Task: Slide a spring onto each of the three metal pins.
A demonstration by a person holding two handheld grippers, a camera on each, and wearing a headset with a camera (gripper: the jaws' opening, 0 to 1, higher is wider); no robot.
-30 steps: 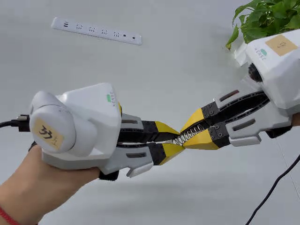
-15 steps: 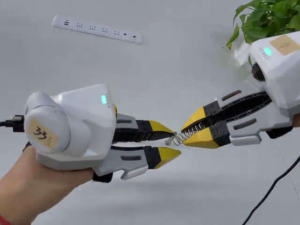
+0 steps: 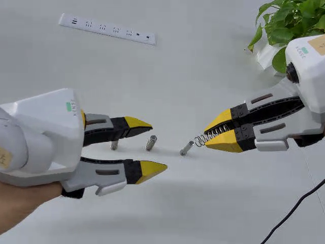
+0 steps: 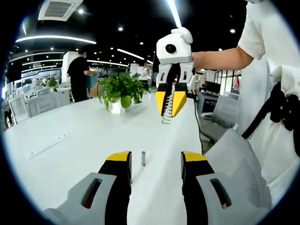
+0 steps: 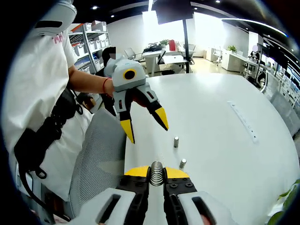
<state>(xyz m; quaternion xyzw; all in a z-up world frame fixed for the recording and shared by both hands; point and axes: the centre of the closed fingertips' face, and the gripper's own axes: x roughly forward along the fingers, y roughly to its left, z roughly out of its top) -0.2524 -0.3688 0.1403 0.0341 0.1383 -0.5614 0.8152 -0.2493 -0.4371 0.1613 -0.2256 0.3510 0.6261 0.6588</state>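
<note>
Spring — clamped between the yellow tips of the right gripper, whose jaws are closed on its coils. Its long axis runs along the jaws, and the free end sticks out past the tips, aimed left and down toward the table. The left gripper view shows it held clear of the table.

Nearest pin stands just left of the free end. Middle pin looks ribbed; whether a coil sits on it cannot be told. Third pin is partly hidden behind the left gripper. Its jaws stand wide apart, and in the head view the two left pins show between them.

Far left lies a power strip. Far right — a white pot holding a green plant.
</note>
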